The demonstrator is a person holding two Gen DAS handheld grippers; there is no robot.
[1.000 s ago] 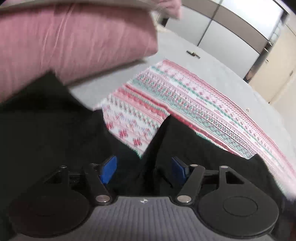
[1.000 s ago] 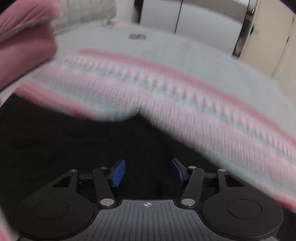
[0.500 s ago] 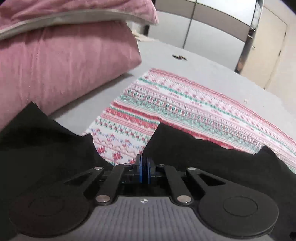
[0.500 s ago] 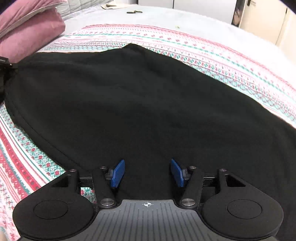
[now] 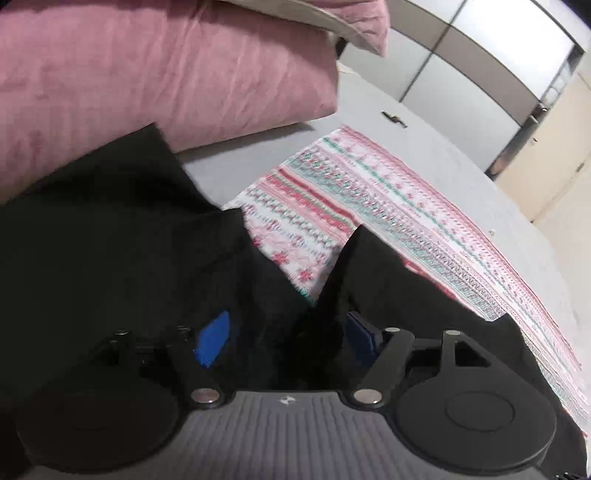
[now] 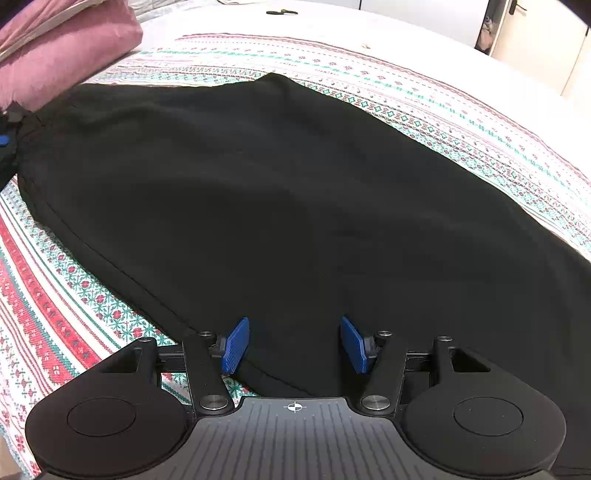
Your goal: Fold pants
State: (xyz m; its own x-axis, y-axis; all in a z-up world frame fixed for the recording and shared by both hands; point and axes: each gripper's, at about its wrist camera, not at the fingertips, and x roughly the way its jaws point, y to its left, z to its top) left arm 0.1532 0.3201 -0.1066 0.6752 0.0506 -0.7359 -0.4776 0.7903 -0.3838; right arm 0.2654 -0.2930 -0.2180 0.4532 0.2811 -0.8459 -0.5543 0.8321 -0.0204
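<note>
Black pants [image 6: 280,192] lie spread flat on a patterned blanket [image 6: 443,110]. In the left wrist view one end of the pants [image 5: 110,251] bunches up under my left gripper [image 5: 286,334]. Its jaws are opening, and a ridge of black cloth stands between the blue pads [image 5: 212,339] without being pressed. My right gripper [image 6: 295,345] hangs over the near edge of the pants, open, its pads [image 6: 236,345] apart above flat cloth. A blue pad of the left gripper [image 6: 3,140] peeks in at the far left of the right wrist view.
Pink pillows [image 5: 166,74] are stacked just beyond the left end of the pants, also pink pillows [image 6: 66,48] in the right wrist view. A small dark object [image 6: 280,12] lies on the grey sheet farther back. Wardrobe doors [image 5: 461,62] stand behind the bed.
The left gripper's pads were apart, then pressed together half a second ago, and stand apart again now. The right wrist view swept sideways, then settled over the pants with its jaws unchanged.
</note>
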